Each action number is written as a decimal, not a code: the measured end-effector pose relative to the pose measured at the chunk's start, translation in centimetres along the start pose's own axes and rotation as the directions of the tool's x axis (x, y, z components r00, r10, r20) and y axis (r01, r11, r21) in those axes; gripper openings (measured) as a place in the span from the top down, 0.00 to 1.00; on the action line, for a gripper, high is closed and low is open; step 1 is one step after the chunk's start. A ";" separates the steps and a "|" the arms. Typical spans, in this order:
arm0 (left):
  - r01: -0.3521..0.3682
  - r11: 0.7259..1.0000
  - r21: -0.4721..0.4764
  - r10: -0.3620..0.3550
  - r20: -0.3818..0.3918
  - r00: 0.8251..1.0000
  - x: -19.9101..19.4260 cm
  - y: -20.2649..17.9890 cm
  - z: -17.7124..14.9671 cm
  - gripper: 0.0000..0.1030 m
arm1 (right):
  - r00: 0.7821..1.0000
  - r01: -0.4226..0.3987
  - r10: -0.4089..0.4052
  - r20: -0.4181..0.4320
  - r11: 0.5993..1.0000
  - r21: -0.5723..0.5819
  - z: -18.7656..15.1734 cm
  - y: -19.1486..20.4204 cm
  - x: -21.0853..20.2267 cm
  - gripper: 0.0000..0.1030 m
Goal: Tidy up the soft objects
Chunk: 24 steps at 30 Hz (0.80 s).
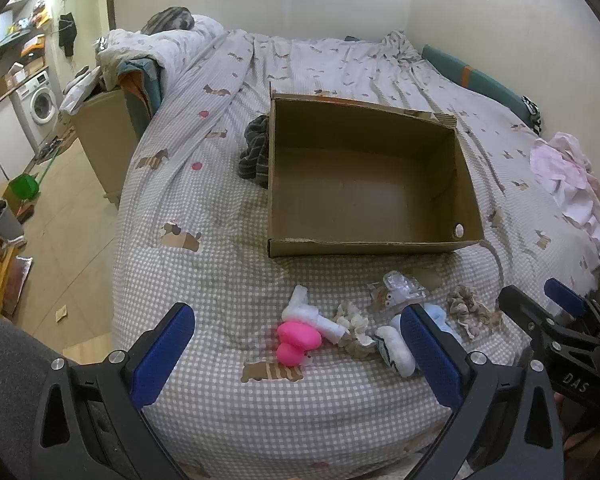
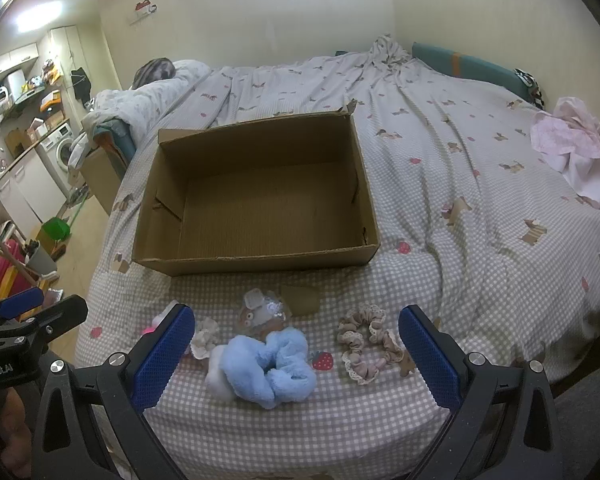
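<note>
Soft objects strewn in a loose row along the near edge of the bed (image 1: 204, 264), in front of an open cardboard box (image 1: 364, 246) with nothing inside. From the left wrist: left gripper (image 1: 298, 350) hovering above the bedspread, blue-padded fingers (image 1: 162, 354) spread wide, gripping nothing, touching nothing; between them a pink plush piece (image 1: 298, 340) touching a white fluffy roll (image 1: 312, 312), a cream scrunchie (image 1: 352, 320) just beside, a white sock-like piece (image 1: 396, 350) near the right pad. Beige scrunchie (image 1: 470, 306) farther right, near the right gripper's black frame, marked "DAS". Dark striped cloth (image 1: 256, 148) against the box's left wall; pink garment (image 1: 568, 176) at the bed's far right. From the right wrist: right gripper (image 2: 298, 350) likewise wide apart and holding nothing, pads (image 2: 430, 356) clear of everything. Light blue fluffy scrunchie (image 2: 276, 364) between the pads, beige scrunchie (image 2: 366, 344) near the right pad, clear packet (image 2: 262, 308) behind the blue one. Partial lettering "Robot.AI" on the left gripper's frame at lower left.
</note>
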<state>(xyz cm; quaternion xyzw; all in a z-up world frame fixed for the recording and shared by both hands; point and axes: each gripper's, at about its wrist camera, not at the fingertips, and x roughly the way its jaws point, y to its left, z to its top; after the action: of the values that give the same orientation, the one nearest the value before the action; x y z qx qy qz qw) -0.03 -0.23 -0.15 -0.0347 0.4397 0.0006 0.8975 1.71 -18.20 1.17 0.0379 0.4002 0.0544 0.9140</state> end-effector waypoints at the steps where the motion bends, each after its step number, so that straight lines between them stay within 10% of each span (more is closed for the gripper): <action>1: -0.001 1.000 -0.001 0.001 -0.001 1.000 0.0 0.0 0.0 0.00 | 1.000 0.000 0.000 0.001 1.000 0.000 0.0 0.0 0.0 0.00; 24: -0.002 1.000 -0.007 0.001 -0.003 1.000 0.1 0.3 -0.1 0.00 | 1.000 0.006 -0.006 -0.001 1.000 0.003 -0.1 0.1 0.3 0.00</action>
<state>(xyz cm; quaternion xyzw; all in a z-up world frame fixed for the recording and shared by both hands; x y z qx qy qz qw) -0.07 0.10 -0.28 -0.0375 0.4413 0.0028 0.8966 1.80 -18.08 0.89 0.0382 0.4009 0.0511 0.9139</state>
